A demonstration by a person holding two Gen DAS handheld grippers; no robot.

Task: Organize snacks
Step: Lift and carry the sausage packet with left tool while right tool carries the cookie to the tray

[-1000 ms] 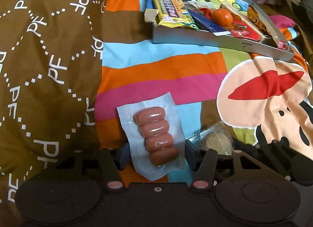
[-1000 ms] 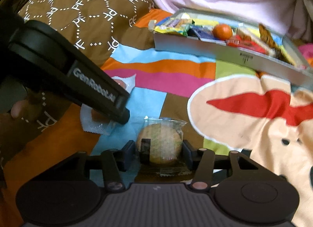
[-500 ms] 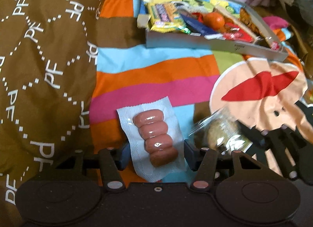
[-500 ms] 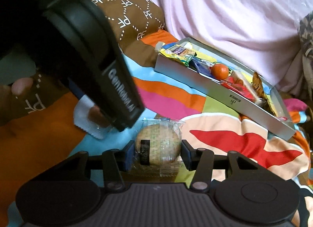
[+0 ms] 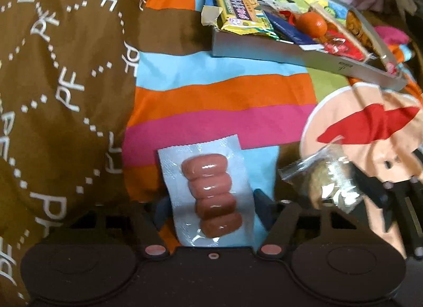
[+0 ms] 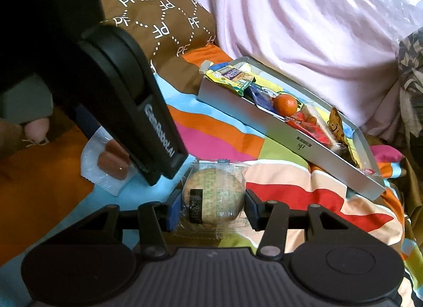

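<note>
Seen from two wrist views over a bed spread with a striped, cartoon-print blanket [image 5: 216,95].

To the left of both tongs, a brown quilt [image 5: 53,68] printed with white "PF" letters, bunched up.

Left tongs [image 5: 211,201]: jaws opening, with a clear vacuum pack of four small sausages [image 5: 211,194] lying flat on the blanket between them; pads beside the pack's edges, not visibly pressing. In the right wrist view, the same black tongs reaching down over the sausage pack [image 6: 111,160], with a fingertip [image 6: 37,128] of the holding hand showing at the far left edge.

Just right of the left tongs, a round biscuit in clear wrapper [image 5: 325,180], blurred in that view.

Right tongs [image 6: 211,205]: blue pads closed against both sides of the wrapped biscuit [image 6: 214,198], gripping it, the biscuit tilted and at blanket level; lifted or resting cannot be told.

Ahead of both tongs, up and to the right, well apart: a shallow grey box [image 6: 290,132] on the blanket, holding a yellow-green snack packet [image 6: 232,75], a dark blue packet [image 6: 260,98], a small orange [image 6: 285,104], red wrappers [image 6: 309,125] and an orange-brown packet [image 6: 335,121].

Behind the box, pale pink bedding [image 6: 304,16].
</note>
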